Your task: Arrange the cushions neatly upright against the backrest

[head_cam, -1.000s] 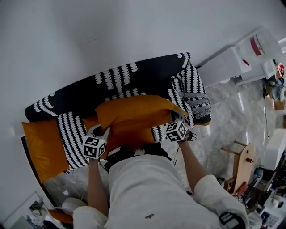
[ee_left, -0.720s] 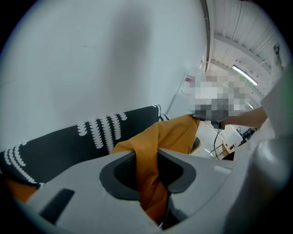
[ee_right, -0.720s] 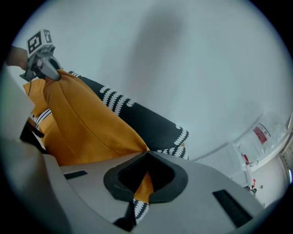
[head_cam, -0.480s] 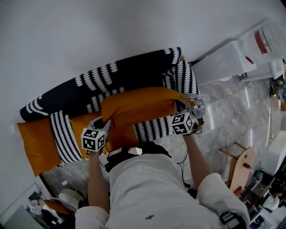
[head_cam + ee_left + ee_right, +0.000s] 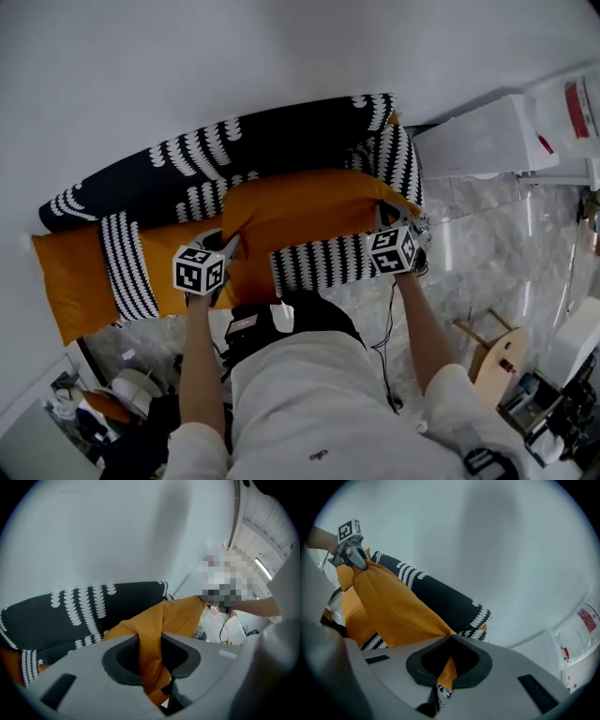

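1. Sofa (image 5: 187, 178): black cover with white markings. Its backrest runs along the wall.
2. Orange cushion (image 5: 300, 220): the task's item, stretched lengthwise in front of the backrest and held by its two end corners, probably so it can be set down square and upright.
3. Second orange cushion (image 5: 70, 281): lies at the sofa's left end, not upright.
4. Striped piece (image 5: 127, 272): black and white, draped across item 3.
5. Left tongs (image 5: 150, 653): clamped on a thick fold of the orange cushion's corner.
6. Right tongs (image 5: 447, 660): pinched tight on the thin opposite corner.
7. Writing: the red label (image 5: 574, 94) on a white unit is too small to read. The tongs' cubes bear only square markers.
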Action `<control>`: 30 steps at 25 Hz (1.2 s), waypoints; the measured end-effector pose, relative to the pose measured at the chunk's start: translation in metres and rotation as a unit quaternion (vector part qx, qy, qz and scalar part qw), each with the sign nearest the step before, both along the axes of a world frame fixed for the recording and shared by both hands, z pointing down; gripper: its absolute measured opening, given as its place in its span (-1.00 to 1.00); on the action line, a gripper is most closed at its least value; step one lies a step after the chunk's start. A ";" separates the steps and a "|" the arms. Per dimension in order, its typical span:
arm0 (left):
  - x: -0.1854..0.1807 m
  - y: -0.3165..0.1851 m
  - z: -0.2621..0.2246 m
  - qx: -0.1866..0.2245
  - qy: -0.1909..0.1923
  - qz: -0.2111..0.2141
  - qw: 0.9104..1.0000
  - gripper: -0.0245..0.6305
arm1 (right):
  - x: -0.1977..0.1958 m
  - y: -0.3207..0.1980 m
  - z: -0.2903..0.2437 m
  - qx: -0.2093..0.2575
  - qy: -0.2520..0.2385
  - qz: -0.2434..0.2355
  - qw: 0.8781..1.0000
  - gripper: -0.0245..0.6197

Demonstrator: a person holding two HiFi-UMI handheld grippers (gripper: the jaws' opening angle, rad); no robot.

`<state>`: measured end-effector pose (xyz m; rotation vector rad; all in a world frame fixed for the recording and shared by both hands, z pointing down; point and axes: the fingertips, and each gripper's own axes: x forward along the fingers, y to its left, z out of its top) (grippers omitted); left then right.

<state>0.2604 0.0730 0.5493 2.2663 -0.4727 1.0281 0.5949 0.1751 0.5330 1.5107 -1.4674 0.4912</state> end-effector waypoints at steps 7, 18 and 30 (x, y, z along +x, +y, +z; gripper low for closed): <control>-0.029 -0.028 0.026 -0.055 -0.031 -0.063 0.996 -0.57 | -0.019 -0.047 0.028 -0.012 -0.024 -0.038 0.999 -0.89; -0.035 -0.128 0.074 -0.024 -0.081 -0.133 0.987 -0.50 | -0.022 -0.152 0.073 -0.006 -0.010 -0.091 0.996 -0.89; -0.027 -0.199 0.089 0.014 -0.068 -0.162 0.984 -0.43 | -0.162 -0.191 0.003 0.127 -0.202 -0.180 0.954 -0.88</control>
